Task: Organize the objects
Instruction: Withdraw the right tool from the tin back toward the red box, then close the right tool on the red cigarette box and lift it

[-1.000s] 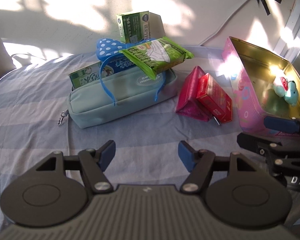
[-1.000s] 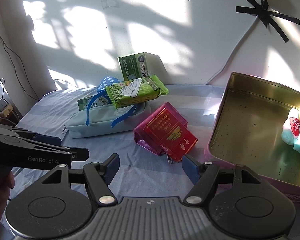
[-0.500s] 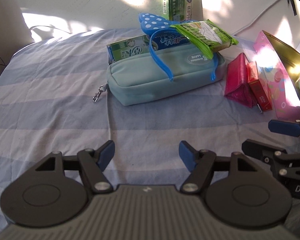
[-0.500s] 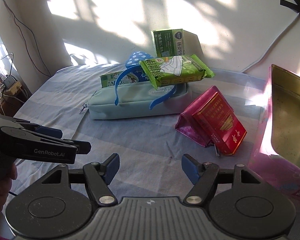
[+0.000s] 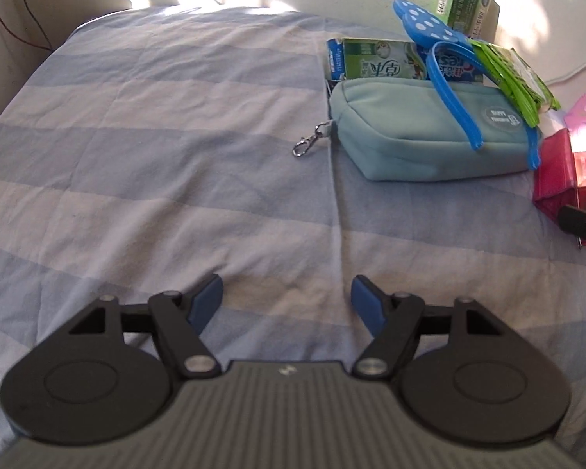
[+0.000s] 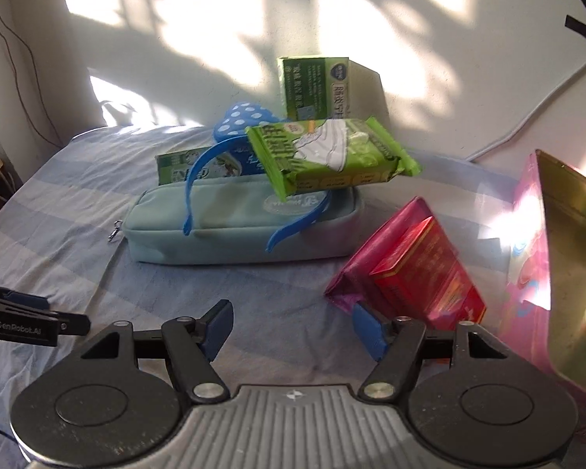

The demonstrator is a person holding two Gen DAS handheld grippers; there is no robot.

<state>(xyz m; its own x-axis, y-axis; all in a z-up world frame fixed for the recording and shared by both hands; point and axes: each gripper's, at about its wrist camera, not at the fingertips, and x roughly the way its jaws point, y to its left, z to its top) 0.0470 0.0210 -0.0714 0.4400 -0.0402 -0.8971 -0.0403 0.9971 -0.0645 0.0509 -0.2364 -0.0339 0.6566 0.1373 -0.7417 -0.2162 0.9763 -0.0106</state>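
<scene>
**Both Tongs Released Above the Striped Sheet**

Left tongs: spread wide, nothing between the blue pads, hovering over bare striped sheet on the near left.

Right tongs: likewise released and empty. The right pad sits just in front of the magenta pouch, which carries a red box.

Object positions:
- Pouch case, light blue, lies across the middle of the sheet, clip at its left end.
- Blue headband straddles the case.
- Green wipes pack rests tilted on the headband and case.
- Toothpaste box lies just behind the case.
- Green carton stands far, against the wall.
- Pink tin, open, stands at the right edge, near the magenta pouch.
</scene>
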